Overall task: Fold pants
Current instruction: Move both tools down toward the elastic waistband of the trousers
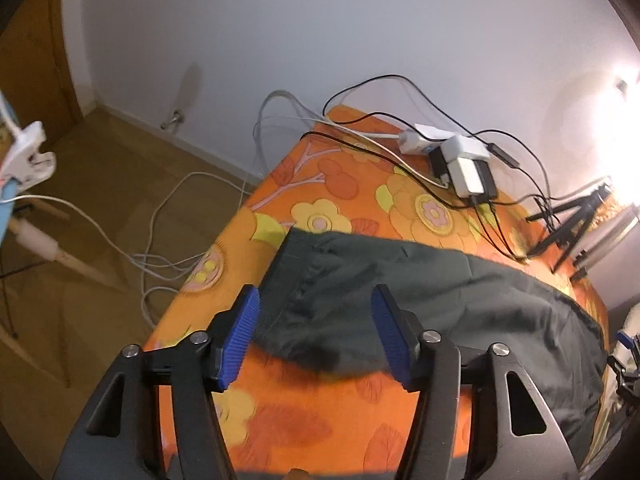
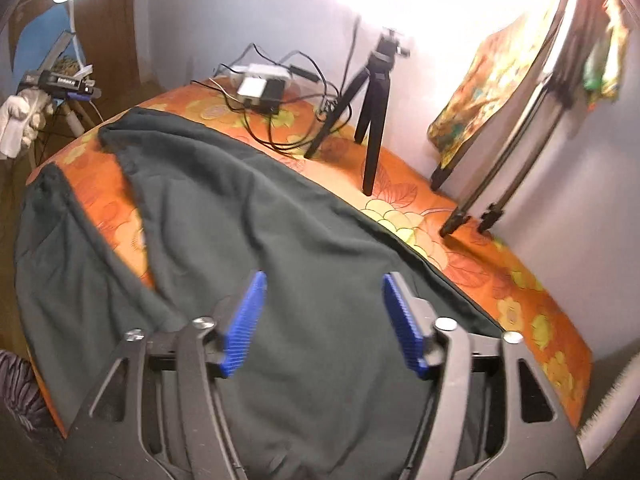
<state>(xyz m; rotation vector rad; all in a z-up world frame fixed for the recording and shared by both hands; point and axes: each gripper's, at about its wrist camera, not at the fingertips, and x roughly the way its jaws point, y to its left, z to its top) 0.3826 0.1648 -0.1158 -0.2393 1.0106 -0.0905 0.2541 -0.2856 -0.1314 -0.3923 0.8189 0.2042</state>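
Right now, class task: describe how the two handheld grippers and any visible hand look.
Both the left gripper and right gripper have black frames, silver bolts and ribbed blue pads. The right view shows the left hand in a white glove.

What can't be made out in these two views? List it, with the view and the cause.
- Waistband of the dark green pants: right wrist view, hidden under the right gripper.
- Far end of the pants: left wrist view, cut off at the right edge.
- Chargers and power strip: left wrist view, too small to count plugs.
- Wall beyond the tripod: right wrist view, washed out by glare.
- Left gripper: open, nothing between the pads.
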